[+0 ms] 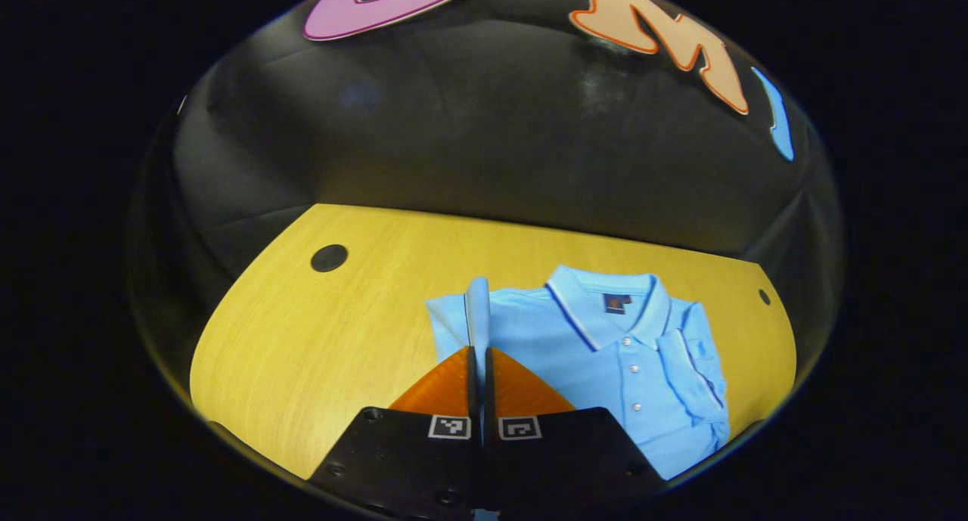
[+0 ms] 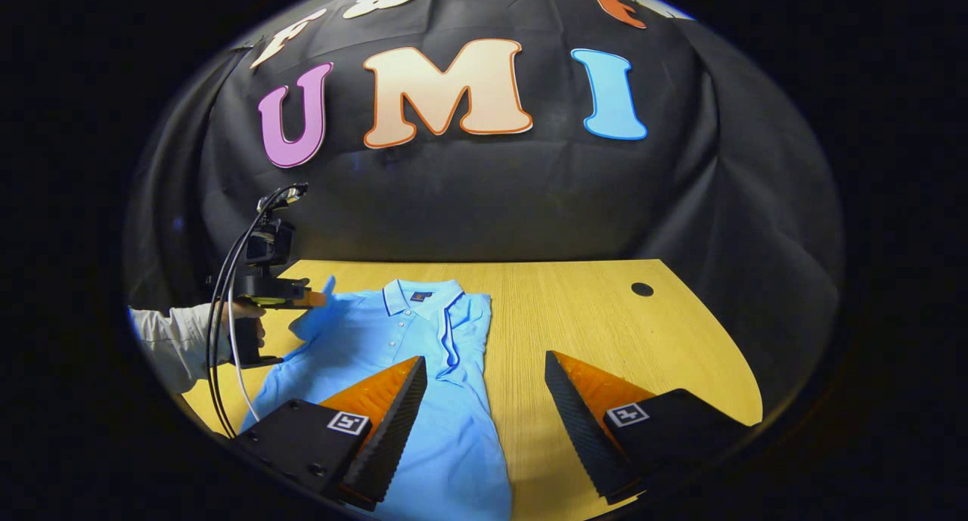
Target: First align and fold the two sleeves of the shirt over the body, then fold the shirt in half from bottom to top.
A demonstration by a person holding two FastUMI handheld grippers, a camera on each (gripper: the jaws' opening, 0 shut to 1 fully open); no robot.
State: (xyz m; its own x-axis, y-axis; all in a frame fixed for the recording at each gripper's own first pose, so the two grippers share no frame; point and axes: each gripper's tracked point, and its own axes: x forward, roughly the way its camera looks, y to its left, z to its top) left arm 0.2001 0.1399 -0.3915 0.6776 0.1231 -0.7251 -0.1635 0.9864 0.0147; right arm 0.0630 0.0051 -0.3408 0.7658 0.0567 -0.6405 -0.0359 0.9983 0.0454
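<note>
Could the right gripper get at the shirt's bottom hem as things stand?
Probably yes. The right gripper hangs open over the shirt, nothing between its jaws or on the lower body. The left gripper, shut on a sleeve, is up near the collar, away from that path. The hem itself lies out of frame.

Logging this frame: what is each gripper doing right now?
Left gripper: shut on the shirt sleeve.
Right gripper: open, holding nothing, above the shirt.
</note>
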